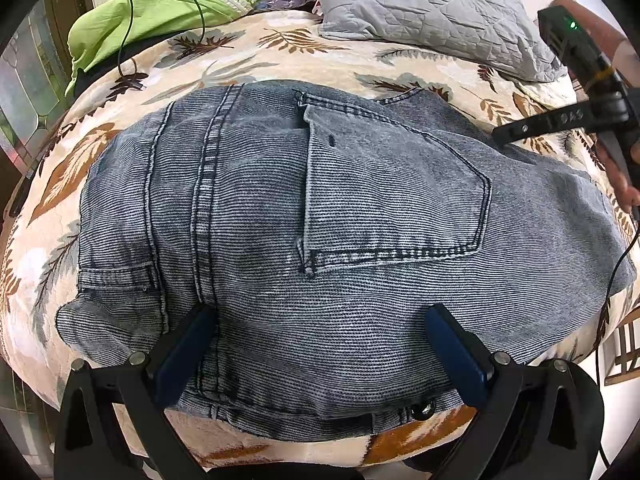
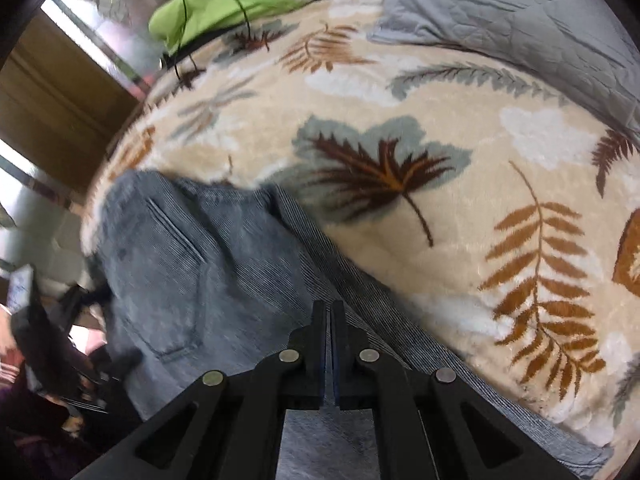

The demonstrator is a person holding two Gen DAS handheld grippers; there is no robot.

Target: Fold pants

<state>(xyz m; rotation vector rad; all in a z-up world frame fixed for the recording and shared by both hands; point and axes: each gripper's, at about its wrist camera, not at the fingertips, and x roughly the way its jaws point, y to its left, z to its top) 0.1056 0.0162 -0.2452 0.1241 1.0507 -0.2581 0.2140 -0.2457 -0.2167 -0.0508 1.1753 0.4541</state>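
Grey-blue denim pants (image 1: 320,220) lie folded on the leaf-patterned blanket (image 1: 304,56), back pocket (image 1: 392,200) facing up. My left gripper (image 1: 320,320) is open above their near part. Its blue pads (image 1: 188,344) stand wide apart and hold nothing. My right gripper (image 1: 500,133) comes in from the right, held by a hand (image 1: 624,184), with its tip at the pants' far right edge. In the right wrist view the right gripper (image 2: 331,306) is shut, its fingertips pinched together on the striped edge of the pants (image 2: 192,264).
A grey quilted pillow (image 1: 432,4) lies at the back right, with a green cloth (image 1: 152,12) and a thin black cable (image 1: 128,40) at the back left. The bed's left edge drops toward a window and wooden frame (image 2: 60,92). Another cable (image 1: 612,280) hangs at the right.
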